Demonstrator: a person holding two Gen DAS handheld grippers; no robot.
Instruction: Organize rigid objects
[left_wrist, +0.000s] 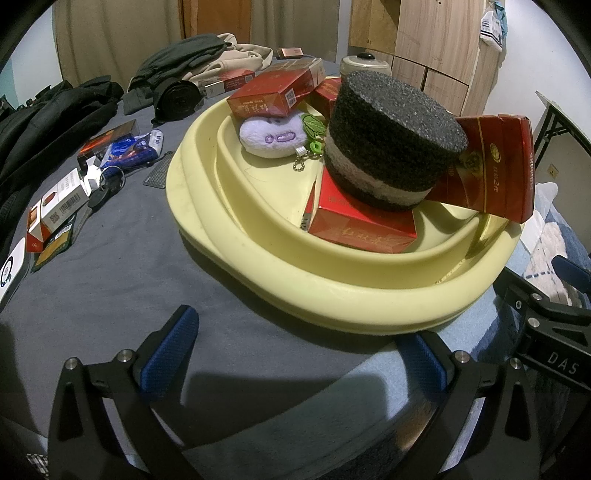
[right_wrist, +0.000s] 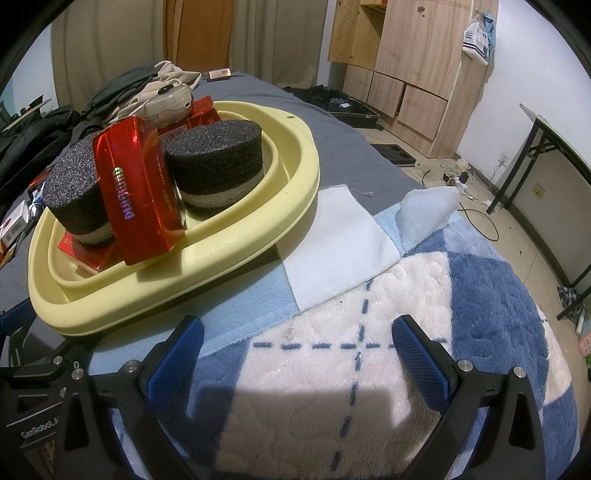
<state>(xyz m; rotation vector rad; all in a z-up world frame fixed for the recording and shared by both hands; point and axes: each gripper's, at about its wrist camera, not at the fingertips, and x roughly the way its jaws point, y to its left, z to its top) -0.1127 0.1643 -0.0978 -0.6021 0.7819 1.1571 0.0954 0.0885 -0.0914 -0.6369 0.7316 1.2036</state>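
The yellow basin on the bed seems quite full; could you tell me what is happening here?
A person is sorting rigid items into the yellow basin. It holds red boxes, two dark foam cylinders and a small plush. Both the left tongs and right tongs are open and empty. More boxes wait on the grey sheet.

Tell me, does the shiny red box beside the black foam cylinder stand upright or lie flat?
Upright, slightly tilted: the shiny red box stands on end against the black foam cylinder inside the yellow basin.
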